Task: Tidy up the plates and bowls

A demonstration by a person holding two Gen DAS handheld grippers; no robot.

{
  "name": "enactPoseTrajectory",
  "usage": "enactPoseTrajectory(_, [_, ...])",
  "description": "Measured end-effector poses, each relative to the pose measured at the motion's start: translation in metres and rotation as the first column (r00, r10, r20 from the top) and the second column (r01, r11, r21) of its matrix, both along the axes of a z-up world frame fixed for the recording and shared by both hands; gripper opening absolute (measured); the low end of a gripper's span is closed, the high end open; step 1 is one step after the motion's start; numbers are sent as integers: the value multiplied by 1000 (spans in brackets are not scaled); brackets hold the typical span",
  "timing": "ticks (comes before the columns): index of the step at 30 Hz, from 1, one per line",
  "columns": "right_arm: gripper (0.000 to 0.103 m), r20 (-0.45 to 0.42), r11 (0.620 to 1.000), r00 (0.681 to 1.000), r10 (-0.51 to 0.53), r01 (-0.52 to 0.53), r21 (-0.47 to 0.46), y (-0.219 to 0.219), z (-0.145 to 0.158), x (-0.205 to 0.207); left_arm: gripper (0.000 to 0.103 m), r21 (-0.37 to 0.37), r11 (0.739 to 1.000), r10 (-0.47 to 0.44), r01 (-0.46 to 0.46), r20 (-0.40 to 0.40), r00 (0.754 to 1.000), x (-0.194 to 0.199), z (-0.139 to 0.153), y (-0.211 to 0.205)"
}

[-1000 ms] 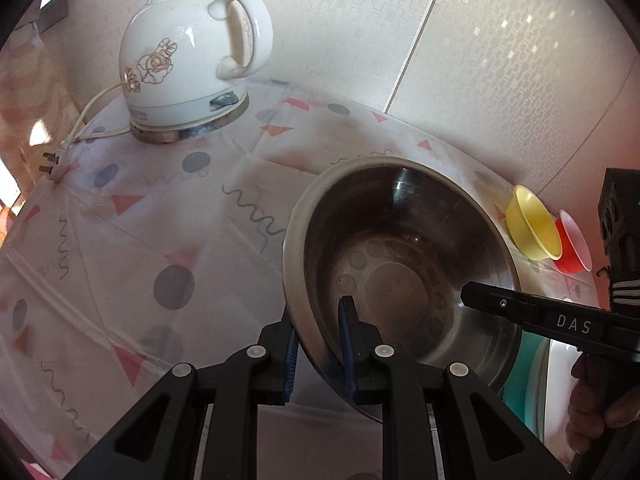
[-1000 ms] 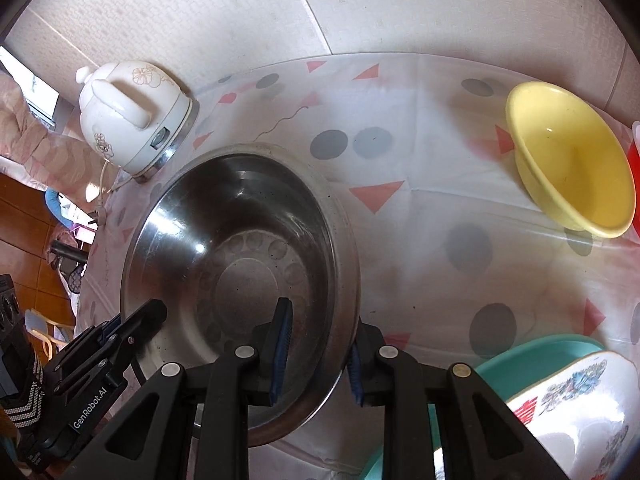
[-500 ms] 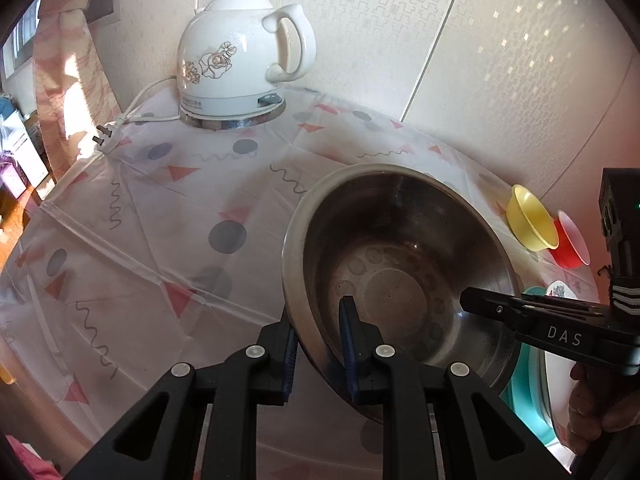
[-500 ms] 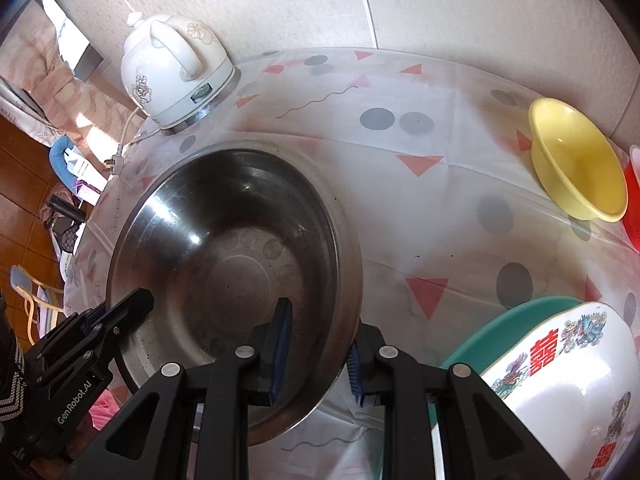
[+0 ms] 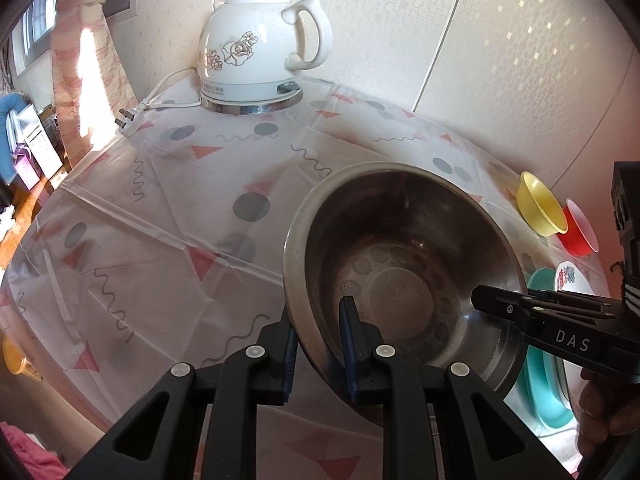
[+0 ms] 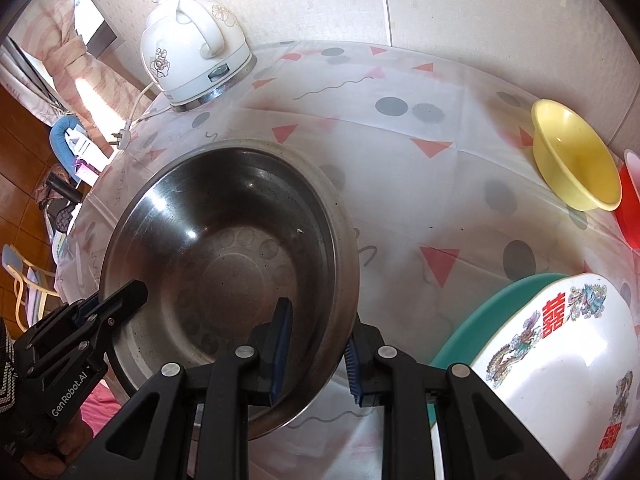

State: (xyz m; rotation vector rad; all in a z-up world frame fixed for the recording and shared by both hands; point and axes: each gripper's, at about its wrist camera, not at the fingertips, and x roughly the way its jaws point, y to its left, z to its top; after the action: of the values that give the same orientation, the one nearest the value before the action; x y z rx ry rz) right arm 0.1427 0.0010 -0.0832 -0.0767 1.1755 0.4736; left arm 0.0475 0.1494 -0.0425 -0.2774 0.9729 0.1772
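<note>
Steel bowl (image 5: 404,264), gripped by both claws, has shifted away from the kettle (image 5: 256,52).

Bright daylight from the window (image 5: 38,28) far left, curtain (image 5: 90,80) blown out. Glare spots inside the steel bowl (image 6: 224,240). Sharp focus, heavy fisheye bending, dark corners.

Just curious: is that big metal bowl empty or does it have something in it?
Empty: the metal bowl shows only its bare, shiny bottom in both views.
</note>
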Motion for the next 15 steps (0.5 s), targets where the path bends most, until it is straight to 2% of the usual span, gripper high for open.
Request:
enactPoseTrajectory(2, [26, 13, 1000, 1000, -1, 1, -10, 0, 2, -1, 20, 6, 1000, 3, -3, -4, 1000, 1, -1, 0])
enactPoseTrajectory(6, [37, 24, 1000, 1000, -12, 12, 2, -3, 4, -1, 23, 46, 999, 11, -11, 0, 1000, 1, 0, -1])
enactPoseTrajectory(8, [40, 26, 1000, 999, -24, 24, 12, -6, 6, 0, 28, 61, 998, 25, -26, 2, 1000, 0, 1, 0])
enactPoseTrajectory(15, [41, 38, 996, 998, -59, 56, 72, -19, 15, -1, 40, 72, 995, 73, -76, 38, 997, -9, 11, 12])
